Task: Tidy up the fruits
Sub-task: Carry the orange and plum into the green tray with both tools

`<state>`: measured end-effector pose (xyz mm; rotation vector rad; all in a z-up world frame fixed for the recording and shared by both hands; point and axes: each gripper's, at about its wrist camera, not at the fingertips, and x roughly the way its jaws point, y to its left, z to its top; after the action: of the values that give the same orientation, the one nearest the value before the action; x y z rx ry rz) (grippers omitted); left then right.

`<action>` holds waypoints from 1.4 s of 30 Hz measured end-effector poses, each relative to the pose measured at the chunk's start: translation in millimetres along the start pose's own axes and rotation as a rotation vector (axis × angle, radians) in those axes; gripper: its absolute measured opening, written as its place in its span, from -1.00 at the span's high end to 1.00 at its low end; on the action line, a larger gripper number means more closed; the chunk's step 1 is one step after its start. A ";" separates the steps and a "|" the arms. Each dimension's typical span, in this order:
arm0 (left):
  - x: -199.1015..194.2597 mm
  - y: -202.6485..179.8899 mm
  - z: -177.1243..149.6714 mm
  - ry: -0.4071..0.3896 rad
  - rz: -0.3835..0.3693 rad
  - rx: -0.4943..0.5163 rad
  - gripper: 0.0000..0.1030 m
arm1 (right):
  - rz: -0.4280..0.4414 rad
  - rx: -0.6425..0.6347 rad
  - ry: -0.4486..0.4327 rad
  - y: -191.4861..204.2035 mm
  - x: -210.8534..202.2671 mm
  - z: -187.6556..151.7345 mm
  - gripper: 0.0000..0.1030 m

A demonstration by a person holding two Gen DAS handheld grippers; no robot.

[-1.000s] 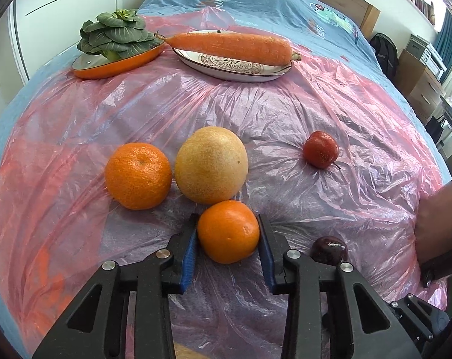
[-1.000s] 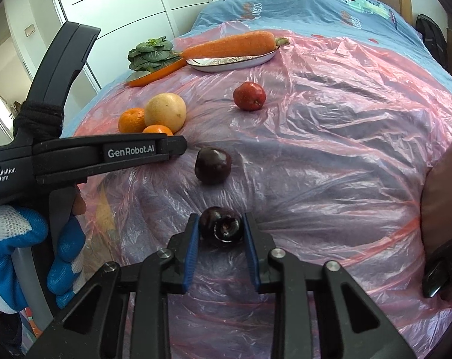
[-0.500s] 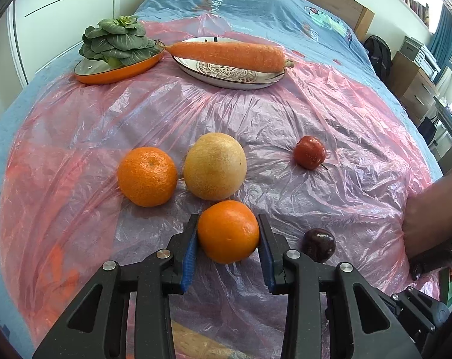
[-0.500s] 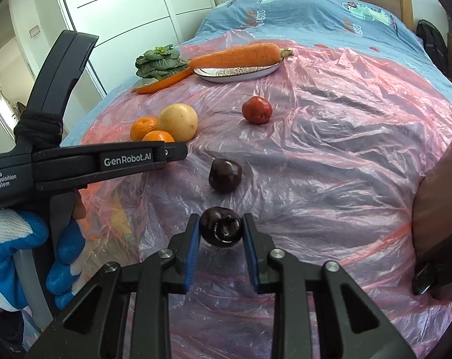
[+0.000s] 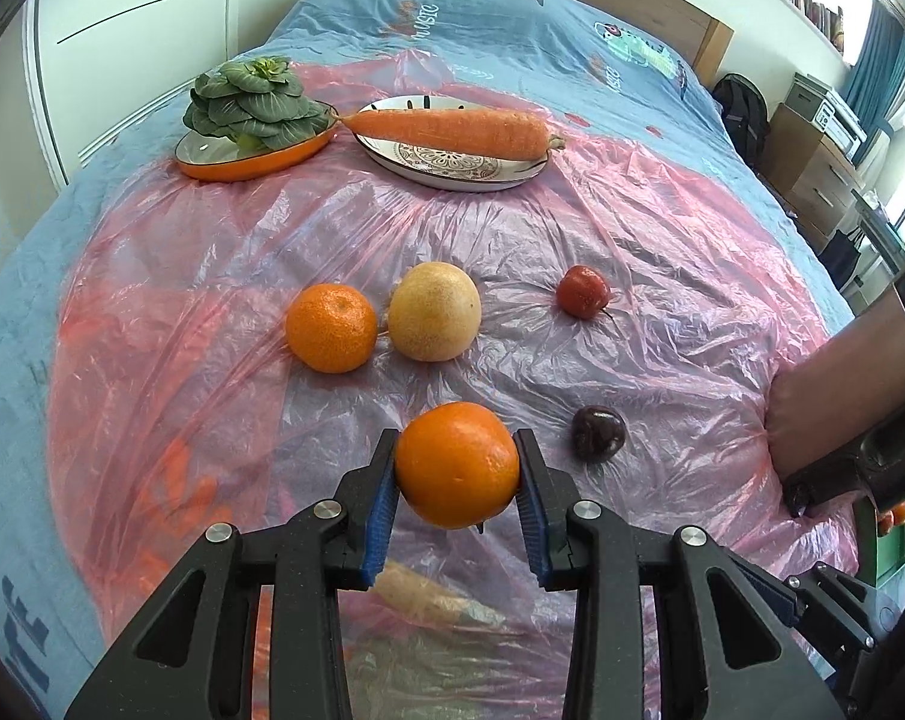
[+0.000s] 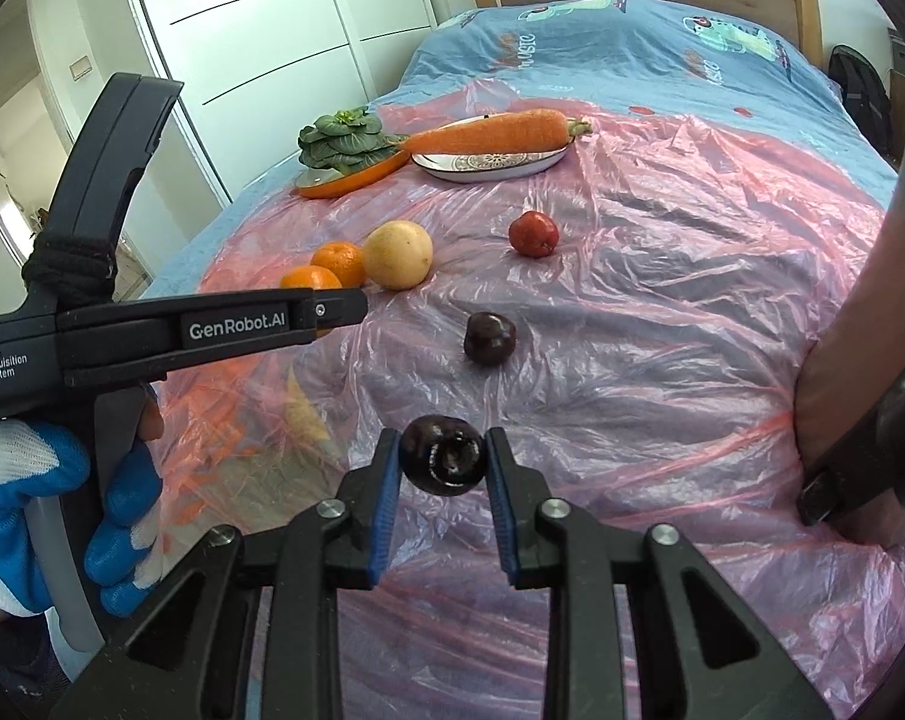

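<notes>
left gripper (image 5: 457, 483) fingers pinching orange (image 5: 457, 463), lifted off pink plastic sheet (image 5: 224, 252) on bed, just this side of yellow grapefruit (image 5: 434, 311); tangerine (image 5: 331, 327) left of grapefruit, red fruit (image 5: 583, 299) to its right; right gripper (image 6: 443, 475) fingers clamped on dark plum (image 6: 443, 461), second dark plum (image 6: 489, 338) lying right of grapefruit, nearer camera

The left tool (image 6: 308, 324), seen from the right wrist view, bears white lettering on its black side: "GenRobot.AI" on a raised plate along the arm, and nearer the handle, in smaller type over 3 lines, "Data Acquisition System". The blue bedspread (image 5: 512, 30) carries print at its far end; "MUSIC" can be read there, set slantwise, in orange. At the near left edge of the bedspread stand large dark blue letters, cut off and not readable.
</notes>
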<state>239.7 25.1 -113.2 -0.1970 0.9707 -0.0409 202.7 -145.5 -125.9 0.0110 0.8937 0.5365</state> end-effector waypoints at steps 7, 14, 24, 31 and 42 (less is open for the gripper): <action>-24.8 -8.3 -17.0 0.001 -0.018 0.020 0.39 | -0.018 0.011 -0.007 3.3 -25.4 -13.8 0.24; -44.7 -22.2 -36.1 0.011 -0.039 0.050 0.39 | -0.048 0.023 -0.004 2.3 -49.6 -34.2 0.24; -66.2 -50.4 -63.3 0.038 -0.078 0.111 0.39 | -0.087 0.082 0.000 -14.3 -81.9 -70.8 0.24; -76.0 -77.5 -80.5 0.055 -0.095 0.175 0.39 | -0.118 0.132 -0.004 -31.7 -104.4 -98.3 0.24; -90.7 -136.9 -96.2 0.059 -0.137 0.296 0.39 | -0.168 0.243 -0.043 -70.9 -142.7 -130.1 0.24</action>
<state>116.5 -112.4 -66.7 0.0111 0.9961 -0.3158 65.3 -298.5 -119.4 0.1661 0.9040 0.2680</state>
